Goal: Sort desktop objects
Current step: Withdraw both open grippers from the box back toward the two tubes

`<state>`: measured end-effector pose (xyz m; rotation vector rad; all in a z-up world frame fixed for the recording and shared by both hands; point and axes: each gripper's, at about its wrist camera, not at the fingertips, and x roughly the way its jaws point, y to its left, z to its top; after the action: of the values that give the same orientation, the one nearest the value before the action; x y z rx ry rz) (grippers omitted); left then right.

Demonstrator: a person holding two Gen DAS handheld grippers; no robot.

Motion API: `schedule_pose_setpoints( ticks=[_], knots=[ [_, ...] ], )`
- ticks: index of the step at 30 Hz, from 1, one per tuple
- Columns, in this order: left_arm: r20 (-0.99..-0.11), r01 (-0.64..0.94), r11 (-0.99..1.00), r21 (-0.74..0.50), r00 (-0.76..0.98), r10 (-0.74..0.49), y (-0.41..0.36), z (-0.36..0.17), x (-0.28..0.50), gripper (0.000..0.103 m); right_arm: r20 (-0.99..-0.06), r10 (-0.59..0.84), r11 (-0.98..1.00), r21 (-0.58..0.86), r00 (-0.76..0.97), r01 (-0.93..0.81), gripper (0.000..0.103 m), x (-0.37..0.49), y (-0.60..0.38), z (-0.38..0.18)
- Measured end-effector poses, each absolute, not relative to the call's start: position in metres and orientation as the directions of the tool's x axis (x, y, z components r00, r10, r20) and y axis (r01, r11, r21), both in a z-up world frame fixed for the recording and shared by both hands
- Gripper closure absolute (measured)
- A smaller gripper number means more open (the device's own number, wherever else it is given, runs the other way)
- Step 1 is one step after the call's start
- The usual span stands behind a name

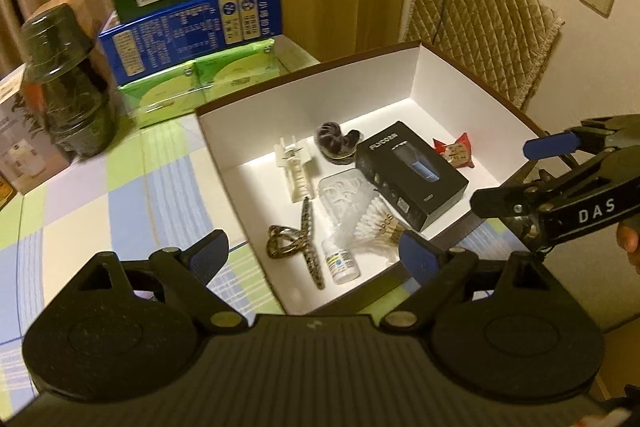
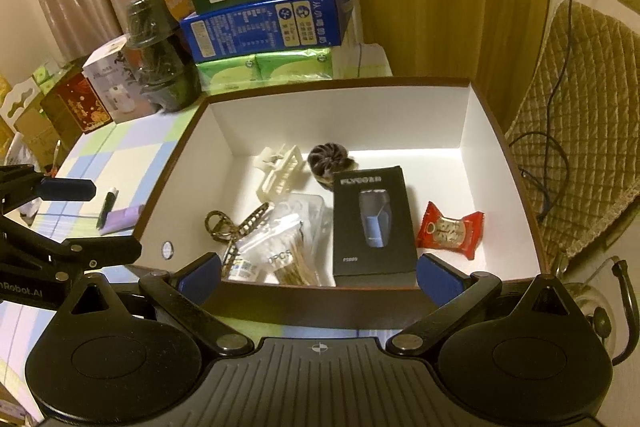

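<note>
1. Both grippers hang with jaws spread wide and empty — the left gripper (image 1: 314,259) and the right gripper (image 2: 318,273) above the near edge of the white-lined box (image 2: 340,123) on the checked counter (image 1: 120,187).
2. Inside lie a black shaver carton (image 2: 372,223), red sweet (image 2: 450,229), cream hair claw (image 1: 295,167), patterned clip (image 1: 298,247), cotton swabs (image 2: 280,247) — a purple item (image 2: 124,219) rests on the counter just beside the box.

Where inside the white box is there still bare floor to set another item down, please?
The box floor is free along the back wall, behind the red snack packet, and in the right corner. It is crowded at front left, around the cotton swabs, hair clips and black shaver carton.
</note>
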<state>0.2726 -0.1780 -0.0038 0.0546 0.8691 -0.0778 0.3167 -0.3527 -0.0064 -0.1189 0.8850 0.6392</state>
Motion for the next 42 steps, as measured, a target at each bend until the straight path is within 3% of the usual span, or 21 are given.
schedule_pose_setpoints(
  ticks=[42],
  knots=[
    [-0.787,-0.08,0.997,-0.014,0.616,0.038,-0.007,-0.01,0.13,0.013,-0.796,0.51,0.755,0.234,0.325,-0.613,0.002,0.171,-0.199,-0.04]
  ],
)
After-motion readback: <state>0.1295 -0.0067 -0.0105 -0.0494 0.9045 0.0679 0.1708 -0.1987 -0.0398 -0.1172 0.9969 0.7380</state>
